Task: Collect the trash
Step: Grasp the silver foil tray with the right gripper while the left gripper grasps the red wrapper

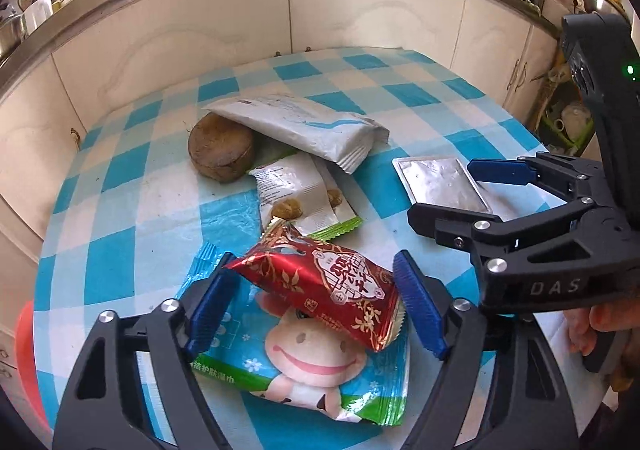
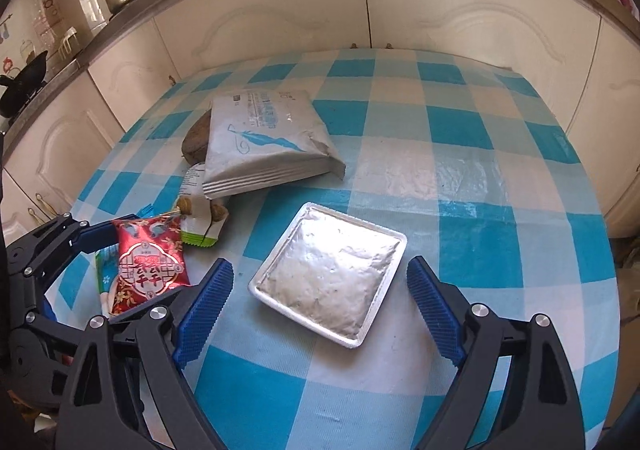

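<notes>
1. We are at the reaching step of collecting the trash, and nothing is gripped yet. Both tools hang over the checked table point(image 2: 480, 170) with their jaws apart.
2. Our left tool point(image 1: 312, 310) straddles the red snack packet point(image 1: 332, 282), which lies on a blue wipes pack point(image 1: 320, 382). Its blue pads point(image 1: 208, 310) stand just beside the packet's ends; we cannot tell whether they touch it.
3. Our right tool point(image 2: 320, 306) is open around the near edge of the foil tray point(image 2: 332, 282), which lies flat on the table, its pads clear of the rim.
4. Farther back lie a grey pouch point(image 2: 264, 146) leaning on a brown coconut shell point(image 1: 220, 150), and a green-edged wrapper point(image 1: 304, 194).
5. Next, we judge, each tool should lower slightly and close. The tray's shallow rim will need a low, square pinch, or it may slip.
</notes>
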A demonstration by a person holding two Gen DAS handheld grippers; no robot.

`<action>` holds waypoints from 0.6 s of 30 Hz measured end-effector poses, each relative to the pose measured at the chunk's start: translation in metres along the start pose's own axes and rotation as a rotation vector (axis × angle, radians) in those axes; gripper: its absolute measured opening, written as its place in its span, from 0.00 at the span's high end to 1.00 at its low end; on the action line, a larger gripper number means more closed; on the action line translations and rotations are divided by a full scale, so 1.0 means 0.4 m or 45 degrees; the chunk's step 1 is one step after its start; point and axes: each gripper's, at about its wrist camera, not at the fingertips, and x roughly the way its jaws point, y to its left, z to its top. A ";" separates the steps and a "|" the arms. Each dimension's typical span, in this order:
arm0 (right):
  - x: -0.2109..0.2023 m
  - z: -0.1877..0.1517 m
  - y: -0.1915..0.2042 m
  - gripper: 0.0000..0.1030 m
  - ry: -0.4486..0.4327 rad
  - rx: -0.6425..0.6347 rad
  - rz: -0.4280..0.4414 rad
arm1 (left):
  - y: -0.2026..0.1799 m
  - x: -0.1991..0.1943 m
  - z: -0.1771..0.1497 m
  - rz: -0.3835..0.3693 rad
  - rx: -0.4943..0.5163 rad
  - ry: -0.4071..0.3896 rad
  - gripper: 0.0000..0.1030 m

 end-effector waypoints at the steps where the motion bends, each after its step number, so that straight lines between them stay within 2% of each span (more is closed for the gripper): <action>1: 0.003 0.000 0.004 0.18 0.002 -0.014 -0.023 | 0.003 0.001 0.000 0.002 -0.011 -0.001 0.29; 5: 0.005 0.001 0.008 0.25 0.004 -0.039 -0.048 | 0.011 -0.001 -0.002 -0.001 -0.038 -0.010 0.38; 7: 0.004 0.000 0.008 0.26 0.005 -0.045 -0.056 | 0.027 -0.004 -0.002 -0.013 -0.089 -0.014 0.49; 10: 0.002 -0.001 0.008 0.27 0.004 -0.042 -0.060 | 0.057 -0.009 -0.003 -0.049 -0.158 -0.017 0.57; 11: 0.002 -0.001 0.010 0.26 0.005 -0.044 -0.066 | 0.064 -0.011 -0.003 -0.060 -0.176 -0.018 0.59; 12: 0.003 -0.001 0.014 0.22 0.008 -0.043 -0.069 | 0.073 -0.012 -0.004 -0.070 -0.200 -0.019 0.63; 14: 0.007 -0.003 0.027 0.14 0.022 -0.061 -0.070 | 0.088 -0.016 -0.006 -0.089 -0.243 -0.024 0.64; 18: 0.018 -0.005 0.051 0.13 0.042 -0.103 -0.128 | 0.102 -0.024 -0.013 -0.108 -0.272 -0.034 0.73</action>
